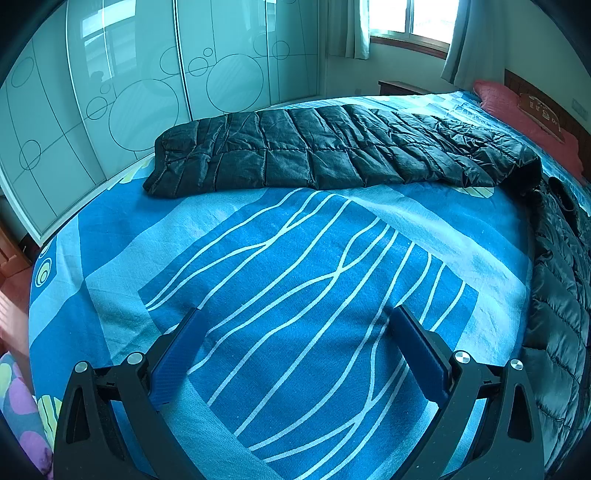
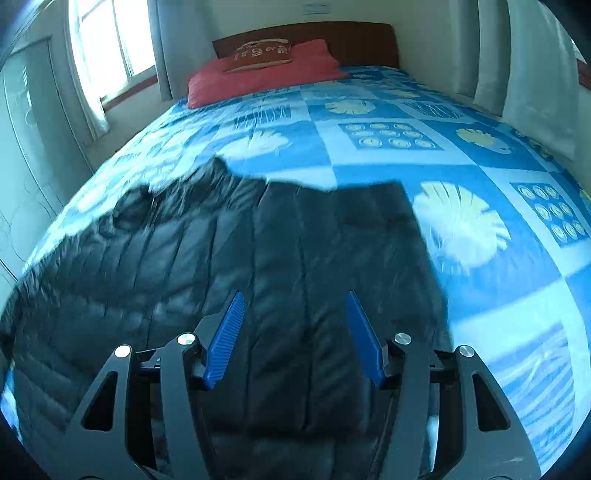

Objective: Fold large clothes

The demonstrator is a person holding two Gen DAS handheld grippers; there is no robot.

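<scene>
A large black quilted down coat [image 1: 332, 147] lies spread across the blue patterned bedsheet [image 1: 258, 258]. In the left wrist view it stretches along the far side of the bed and down the right edge. My left gripper [image 1: 299, 314] hovers over bare sheet well short of the coat, wide open, with nothing between its blue pads [image 1: 177, 354]. In the right wrist view the coat [image 2: 221, 266] fills the near left of the bed, blurred. My right gripper [image 2: 295, 295] hangs above it, open, with only coat fabric below and nothing pinched.
A red pillow [image 2: 266, 74] and a wooden headboard [image 2: 351, 37] mark the bed's head. Sliding wardrobe doors [image 1: 129, 92] run along one side. Window and curtains [image 1: 406, 22] stand at the corner. A flowered cloth [image 1: 22, 406] shows at the left edge.
</scene>
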